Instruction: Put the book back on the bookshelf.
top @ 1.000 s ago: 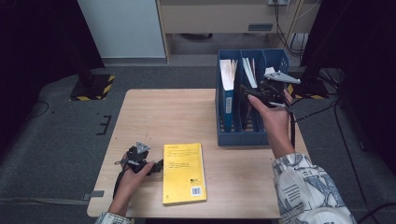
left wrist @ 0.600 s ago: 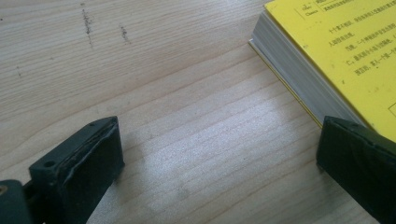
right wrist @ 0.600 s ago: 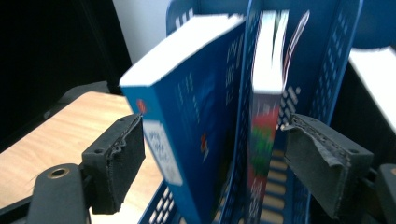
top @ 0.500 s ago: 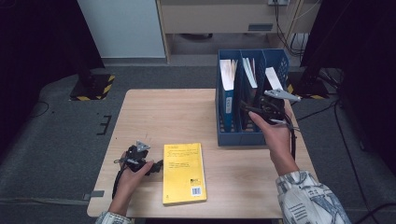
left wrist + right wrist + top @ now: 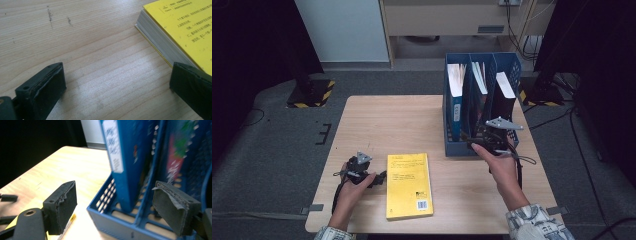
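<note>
Yellow book lying flat, face up, on the near part of the counter, long side running away from the person, its near edge close to the counter's front edge. Bare wood on three sides of it: a wide clear stretch beyond its far edge, a strip to its right reaching the right hand, a narrower gap on its left.

Left gripper resting low on the counter just beside the book's left edge, jaws spread wide and empty; in the left gripper view one jaw over bare wood, the other right at the page block of the book, contact not clear. Faint dark scuffs on the wood farther out.

Right gripper held at the near end of the blue file rack, jaws parted and gripping nothing; in the right gripper view the rack's front wall and a blue binder standing upright in the left compartment seen between them. Two more compartments to the right, each with upright papers or books.

Rack standing at the counter's right far corner, well apart from the book. Pale wood-grain counter top, corners rounded. Grey floor all round, cables trailing on the right, a black-and-yellow striped base at far left, pale cabinets behind.
</note>
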Action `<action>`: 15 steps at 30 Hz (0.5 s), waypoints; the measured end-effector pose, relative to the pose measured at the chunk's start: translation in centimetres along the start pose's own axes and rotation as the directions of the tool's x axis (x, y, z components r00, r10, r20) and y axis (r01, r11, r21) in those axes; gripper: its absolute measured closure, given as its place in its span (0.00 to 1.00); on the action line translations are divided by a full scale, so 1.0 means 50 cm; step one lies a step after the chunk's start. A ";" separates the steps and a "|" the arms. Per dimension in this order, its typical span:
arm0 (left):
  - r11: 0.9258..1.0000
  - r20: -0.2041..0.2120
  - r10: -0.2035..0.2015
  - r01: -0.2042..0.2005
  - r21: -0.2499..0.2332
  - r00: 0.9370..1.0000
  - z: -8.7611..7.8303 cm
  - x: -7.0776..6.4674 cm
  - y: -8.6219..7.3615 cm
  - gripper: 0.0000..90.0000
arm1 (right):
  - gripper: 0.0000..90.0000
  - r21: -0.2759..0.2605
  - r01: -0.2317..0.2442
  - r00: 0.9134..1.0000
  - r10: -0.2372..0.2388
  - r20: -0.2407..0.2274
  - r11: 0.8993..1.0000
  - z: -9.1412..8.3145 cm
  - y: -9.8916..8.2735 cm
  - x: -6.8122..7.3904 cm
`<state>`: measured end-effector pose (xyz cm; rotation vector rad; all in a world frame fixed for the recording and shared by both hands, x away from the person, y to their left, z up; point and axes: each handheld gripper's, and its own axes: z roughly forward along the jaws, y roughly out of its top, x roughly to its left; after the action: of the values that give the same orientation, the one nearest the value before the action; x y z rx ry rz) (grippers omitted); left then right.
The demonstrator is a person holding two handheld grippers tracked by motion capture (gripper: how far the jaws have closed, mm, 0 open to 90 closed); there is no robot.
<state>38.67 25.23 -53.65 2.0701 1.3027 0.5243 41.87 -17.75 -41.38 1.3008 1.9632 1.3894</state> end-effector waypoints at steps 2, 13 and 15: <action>1.000 0.003 0.003 -0.003 -0.001 1.000 0.000 0.001 0.000 0.00 | 0.22 0.009 0.000 1.000 0.000 -0.020 1.000 0.007 -0.015 0.009; 1.000 0.007 0.008 -0.008 -0.007 1.000 0.000 0.001 -0.002 0.00 | 0.21 0.096 0.026 0.995 -0.017 -0.098 0.995 0.059 -0.089 0.060; 1.000 0.009 0.011 -0.011 -0.007 1.000 -0.002 0.001 -0.002 0.00 | 0.21 0.104 0.043 0.993 -0.031 -0.114 0.994 0.061 -0.094 0.075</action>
<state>38.58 25.30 -53.64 2.0726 1.2827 0.5228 40.22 -13.30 -46.17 1.2496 2.1521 1.3848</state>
